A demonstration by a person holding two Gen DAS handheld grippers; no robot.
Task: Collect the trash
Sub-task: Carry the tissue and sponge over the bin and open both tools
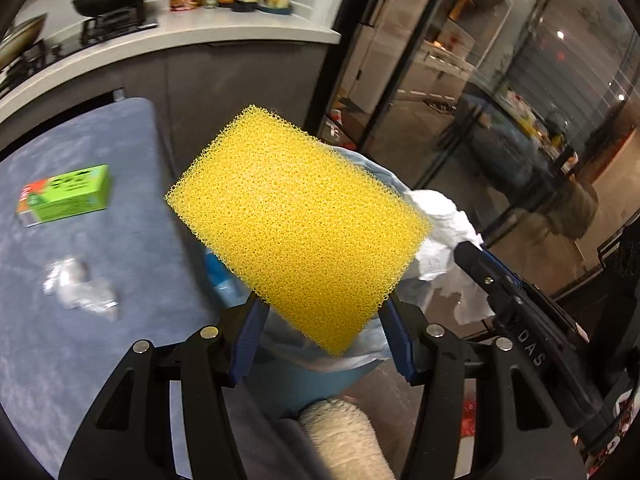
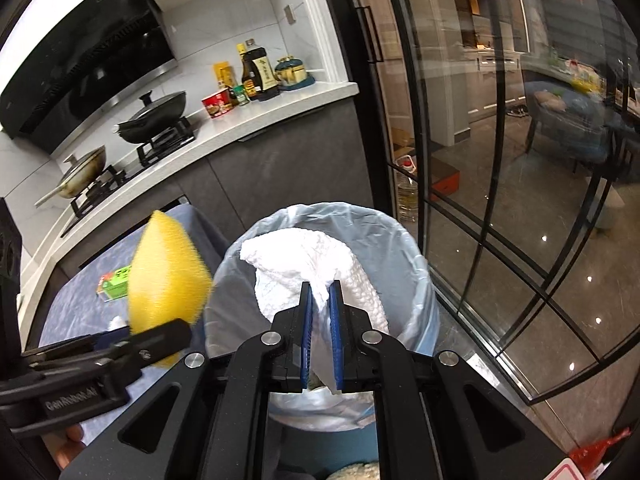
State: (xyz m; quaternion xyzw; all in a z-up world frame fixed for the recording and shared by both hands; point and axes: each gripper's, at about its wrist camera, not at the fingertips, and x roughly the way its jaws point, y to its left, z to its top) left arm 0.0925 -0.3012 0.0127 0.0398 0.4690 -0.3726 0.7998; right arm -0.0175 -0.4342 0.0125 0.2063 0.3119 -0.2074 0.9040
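Observation:
My left gripper is shut on a yellow mesh sponge, which it holds tilted just left of and above the trash bin. The bin is lined with a pale blue bag. From the right wrist view the sponge hangs beside the bin's left rim. My right gripper is shut on a crumpled white paper towel that hangs over the bin's mouth. On the blue-grey table to the left lie a green box and a crumpled clear wrapper.
Behind the table runs a white kitchen counter with a stove, pans and bottles. A black-framed glass door stands right of the bin. A red packet lies on the floor at lower right.

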